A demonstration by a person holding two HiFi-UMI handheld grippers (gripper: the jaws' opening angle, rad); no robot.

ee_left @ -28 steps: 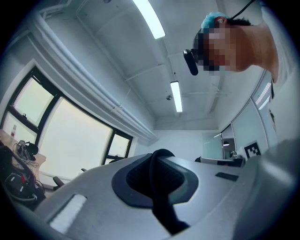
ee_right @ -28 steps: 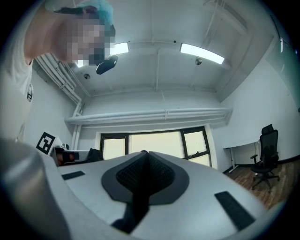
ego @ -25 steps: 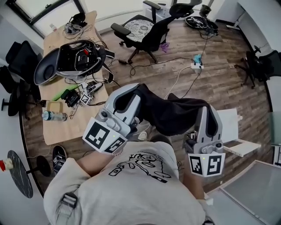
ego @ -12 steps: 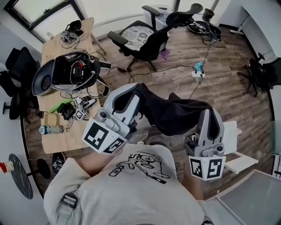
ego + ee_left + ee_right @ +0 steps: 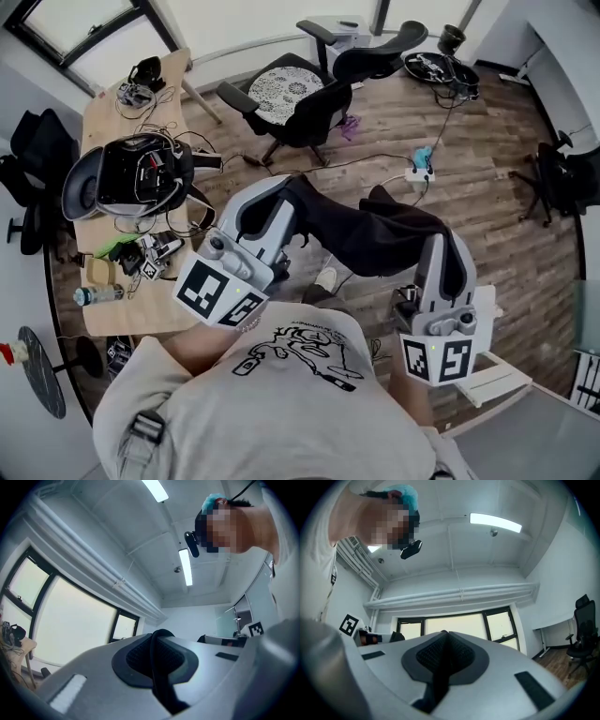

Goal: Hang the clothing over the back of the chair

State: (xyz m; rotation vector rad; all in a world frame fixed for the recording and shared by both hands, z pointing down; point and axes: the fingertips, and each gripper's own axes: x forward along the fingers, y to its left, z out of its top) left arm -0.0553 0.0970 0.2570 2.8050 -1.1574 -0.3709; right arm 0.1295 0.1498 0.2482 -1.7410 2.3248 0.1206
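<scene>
A dark garment [image 5: 370, 239] hangs stretched between my two grippers in front of the person's chest. My left gripper [image 5: 274, 202] is shut on its left end, and my right gripper [image 5: 448, 255] is shut on its right end. In the left gripper view the jaws of the left gripper [image 5: 157, 646] are pressed together with a strip of dark cloth [image 5: 161, 686] between them. In the right gripper view the right gripper [image 5: 443, 651] pinches dark cloth [image 5: 436, 686] the same way. A black office chair [image 5: 314, 98] with a patterned seat stands on the wood floor beyond the garment, well apart from it.
A wooden desk [image 5: 117, 314] at the left carries an open black case [image 5: 127, 178], cables and a bottle. A power strip [image 5: 417, 173] with cords lies on the floor. More black chairs [image 5: 562, 169] stand at the right, and a white low table [image 5: 497, 375] near the right gripper.
Both grippers, still holding the garment, have moved across the floor toward the black office chair. The chair now sits lower in the head view, and the desk and white table have slipped back.
</scene>
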